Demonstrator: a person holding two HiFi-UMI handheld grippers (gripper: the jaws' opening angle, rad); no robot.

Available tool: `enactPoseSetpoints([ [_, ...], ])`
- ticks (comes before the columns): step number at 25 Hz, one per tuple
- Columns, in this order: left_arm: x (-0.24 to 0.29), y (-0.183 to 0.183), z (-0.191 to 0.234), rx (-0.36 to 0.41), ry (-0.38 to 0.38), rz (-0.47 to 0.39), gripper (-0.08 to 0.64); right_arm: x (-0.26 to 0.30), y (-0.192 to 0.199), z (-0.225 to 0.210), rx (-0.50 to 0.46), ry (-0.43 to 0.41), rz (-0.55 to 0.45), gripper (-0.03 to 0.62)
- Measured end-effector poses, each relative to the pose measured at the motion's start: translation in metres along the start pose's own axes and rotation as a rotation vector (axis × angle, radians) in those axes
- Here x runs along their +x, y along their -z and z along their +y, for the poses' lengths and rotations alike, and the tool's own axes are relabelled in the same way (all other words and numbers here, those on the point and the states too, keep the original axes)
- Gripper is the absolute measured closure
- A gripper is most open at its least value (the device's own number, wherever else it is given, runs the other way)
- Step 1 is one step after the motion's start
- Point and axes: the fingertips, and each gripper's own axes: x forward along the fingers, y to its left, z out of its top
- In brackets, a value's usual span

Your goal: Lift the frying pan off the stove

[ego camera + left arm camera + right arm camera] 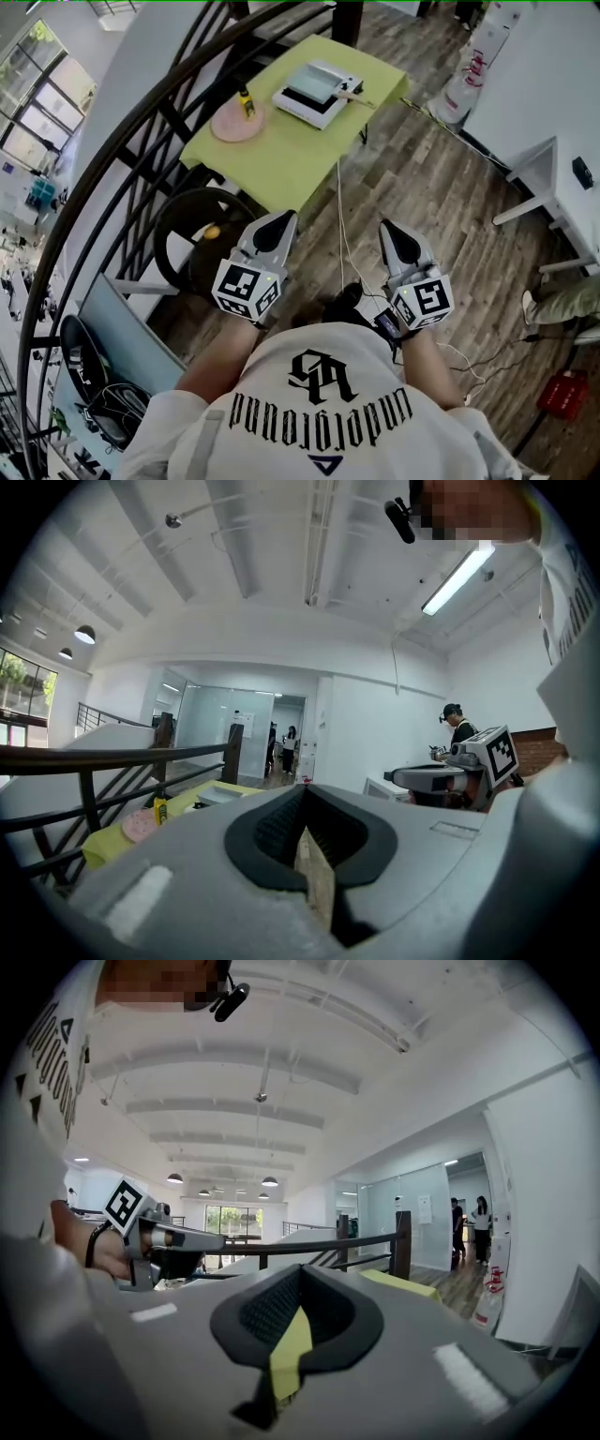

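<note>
The frying pan [315, 86] is a flat square pan with a wooden handle [355, 95]. It rests on a white stove [302, 108] at the far end of a yellow-green table [291, 155]. Both grippers are held close to the person's body, well short of the table. My left gripper [280, 223] and right gripper [393, 232] point forward, jaws shut, nothing between them. The left gripper view shows shut jaws [304, 806], with the table [103, 846] and stove [217, 795] low on the left. In the right gripper view the jaws [300, 1283] are shut too, with the table [398, 1283] beyond.
A pink plate [235, 124] with a small yellow bottle [246, 101] sits on the table's left part. A black curved railing [141, 122] runs along the left. A round black stool [192, 239] stands before the table. A white cable [343, 234] crosses the wooden floor. A white desk [548, 178] stands right.
</note>
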Motion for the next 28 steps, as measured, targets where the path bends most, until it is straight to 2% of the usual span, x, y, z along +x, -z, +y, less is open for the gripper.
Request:
enactPoseSetpoints([
  [3,0.036,0.004,-0.005,-0.007,0.020,0.018,0.554,0.005,0.006,-0.035,0.012,0.013,0.005,0.591],
  [7,0.090,0.000,-0.010,-0.064,0.045,0.027,0.554,0.013,0.012,-0.087,0.023,0.019,0.014,0.591],
  [13,0.165,-0.005,-0.025,-0.042,0.044,0.032,0.554,0.019,0.010,-0.158,0.025,-0.013,0.016,0.591],
  [20,0.221,-0.004,-0.040,-0.037,0.055,0.035,0.554,0.028,0.001,-0.209,0.027,-0.055,-0.024,0.591],
  [28,0.282,0.007,-0.011,-0.065,0.082,0.043,0.554,0.057,0.015,-0.247,0.033,-0.048,0.001,0.591],
])
